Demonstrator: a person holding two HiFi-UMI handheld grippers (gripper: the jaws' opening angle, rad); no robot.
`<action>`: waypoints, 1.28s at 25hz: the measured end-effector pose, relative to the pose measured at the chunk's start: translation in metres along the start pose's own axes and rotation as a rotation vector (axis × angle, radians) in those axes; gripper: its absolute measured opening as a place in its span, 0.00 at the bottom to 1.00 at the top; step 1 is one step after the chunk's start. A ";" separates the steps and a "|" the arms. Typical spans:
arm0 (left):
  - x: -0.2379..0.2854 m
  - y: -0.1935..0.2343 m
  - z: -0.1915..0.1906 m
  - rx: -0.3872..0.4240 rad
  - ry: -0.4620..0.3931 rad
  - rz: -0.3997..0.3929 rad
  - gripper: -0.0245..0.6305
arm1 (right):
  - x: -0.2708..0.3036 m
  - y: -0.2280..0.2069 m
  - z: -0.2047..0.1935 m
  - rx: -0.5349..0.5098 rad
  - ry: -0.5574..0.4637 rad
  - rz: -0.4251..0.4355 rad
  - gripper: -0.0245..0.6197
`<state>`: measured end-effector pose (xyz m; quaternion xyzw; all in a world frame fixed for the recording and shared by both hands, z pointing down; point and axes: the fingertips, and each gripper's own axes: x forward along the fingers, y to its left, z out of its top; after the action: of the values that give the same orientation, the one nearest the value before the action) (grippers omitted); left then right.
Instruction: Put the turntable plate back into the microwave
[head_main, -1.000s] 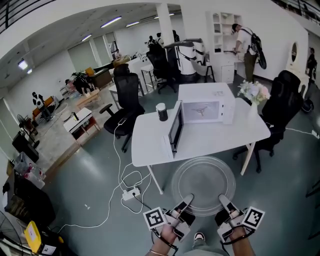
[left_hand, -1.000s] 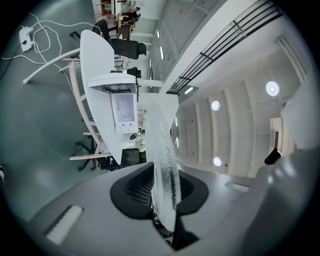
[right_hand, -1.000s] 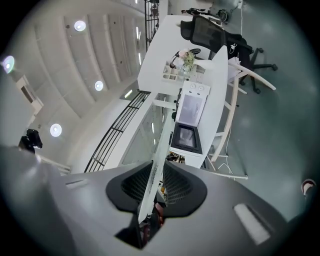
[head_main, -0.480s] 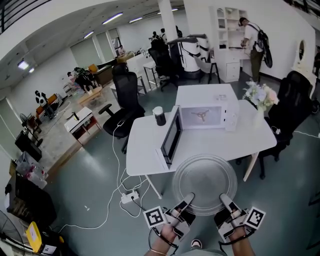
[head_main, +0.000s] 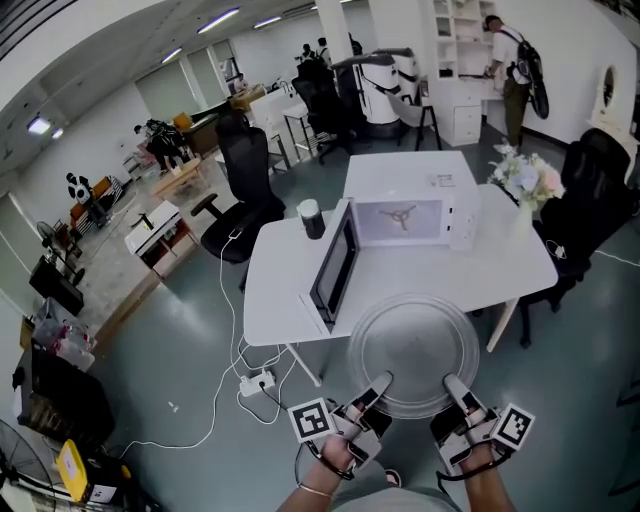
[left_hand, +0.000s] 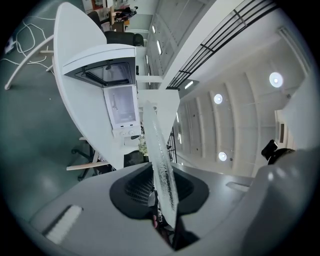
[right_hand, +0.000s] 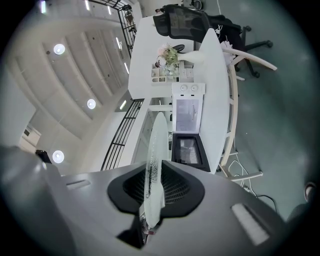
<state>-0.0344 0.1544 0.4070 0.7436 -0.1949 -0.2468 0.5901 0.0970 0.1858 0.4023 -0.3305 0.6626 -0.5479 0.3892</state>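
- Now, where is the turntable plate (head_main: 412, 343)?
- It hangs level in the air in front of the microwave (head_main: 400, 222), carried by its near rim. The left claw (head_main: 378, 385) is clamped on the rim's near-left part and the right claw (head_main: 455, 388) on its near-right part. Each gripper view shows the glass edge running between that claw's pads.

- What has just changed?
- The plate has come nearer to the microwave. A second ago its far rim hung over the floor, short of the worktop (head_main: 470, 275). In the head view that rim now overlaps the worktop's edge in front of the microwave. The right claw's jaws have just been closing with the rim between them, which reads as a firmer hold.

- What does that mean for the task?
- The carry looks well along, but insertion has not begun. The door (head_main: 333, 265) stands open at the microwave's left. The cavity shows only a three-armed support (head_main: 400, 215) at its centre.

- What does the next move call for?
- Probably a level advance toward the microwave, passing to the right of the door. The plate then needs centring on the support.

- Any hazard?
- Both grips sit on the rim farthest from the microwave, so the side nearest it is unsupported. The glass may tip or slip.
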 end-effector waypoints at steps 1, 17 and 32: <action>0.002 0.001 0.000 0.005 0.006 0.001 0.11 | 0.000 -0.001 0.002 -0.002 -0.003 -0.001 0.11; 0.067 0.025 0.042 0.001 0.045 -0.015 0.12 | 0.049 -0.022 0.056 -0.003 -0.045 -0.013 0.11; 0.175 0.060 0.129 0.009 0.078 0.039 0.12 | 0.151 -0.052 0.152 0.000 -0.061 -0.045 0.11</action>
<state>0.0289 -0.0619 0.4176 0.7513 -0.1875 -0.2052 0.5986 0.1586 -0.0254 0.4153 -0.3618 0.6428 -0.5461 0.3971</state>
